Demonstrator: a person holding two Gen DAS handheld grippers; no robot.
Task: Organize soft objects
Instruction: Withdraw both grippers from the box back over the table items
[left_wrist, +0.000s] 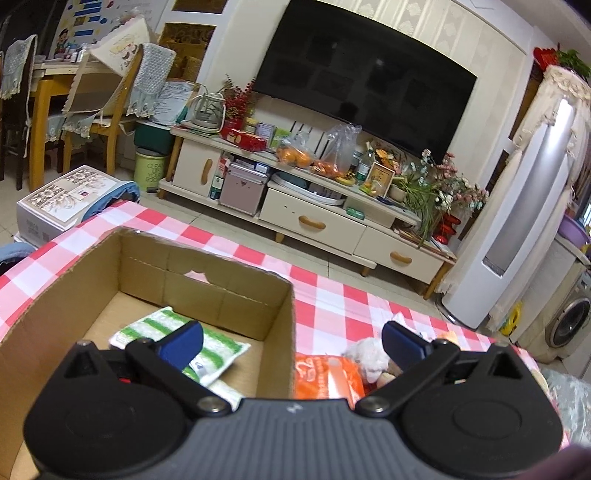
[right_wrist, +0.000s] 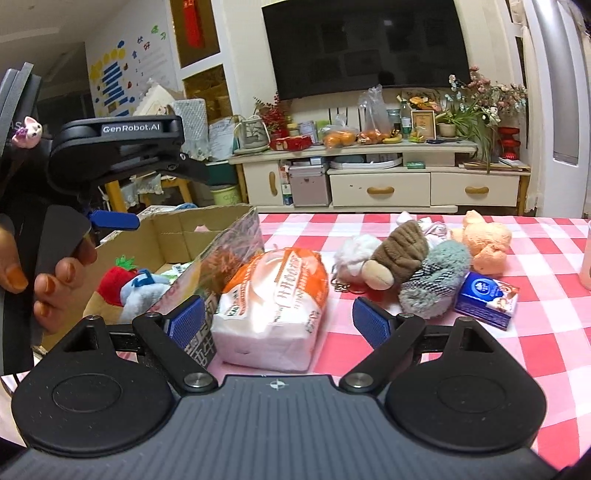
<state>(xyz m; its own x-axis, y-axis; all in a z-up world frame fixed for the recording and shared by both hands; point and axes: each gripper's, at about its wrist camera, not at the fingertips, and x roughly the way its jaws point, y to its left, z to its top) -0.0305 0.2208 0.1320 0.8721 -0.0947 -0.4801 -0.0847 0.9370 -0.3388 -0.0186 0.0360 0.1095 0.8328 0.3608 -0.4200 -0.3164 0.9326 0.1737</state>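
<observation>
Tissue pack: a soft orange-and-white plastic pack (right_wrist: 275, 306), printed with white characters, lying on its side on the counter.
Plush pile: a white fluffy toy (right_wrist: 356, 254), a brown knitted one (right_wrist: 400, 251), a grey-green fuzzy one (right_wrist: 437, 280) and a peach one (right_wrist: 484, 243), bunched together and touching, right of the tissue pack.
Small box: blue and white (right_wrist: 485, 299), near right of the plush pile.
Cardboard box: open-topped (left_wrist: 207, 291), at the left of the counter; its right wall stands just beside the tissue pack.
In the box: a green-and-white striped cloth (left_wrist: 221, 347) flat on the floor of the box; a red strawberry plush (right_wrist: 118, 277) and a pale blue plush (right_wrist: 146, 291) at its near end.
Counter: red-and-white checked cloth (right_wrist: 535, 332), bare on the near right and beyond the box.
Far edge: the counter ends before a tiled floor and a cream TV stand (right_wrist: 388, 184).
Left hand-held gripper: (left_wrist: 291, 338) released, jaws spread wide, nothing between the pads; it hangs over the box's right wall, one pad above the striped cloth, the other above the plush pile side.
Right hand-held gripper: (right_wrist: 279, 321) released, jaws wide, straddling the near end of the tissue pack without pressing it.
Person: fingers (right_wrist: 55, 291) wrapped round the left tool's handle.
</observation>
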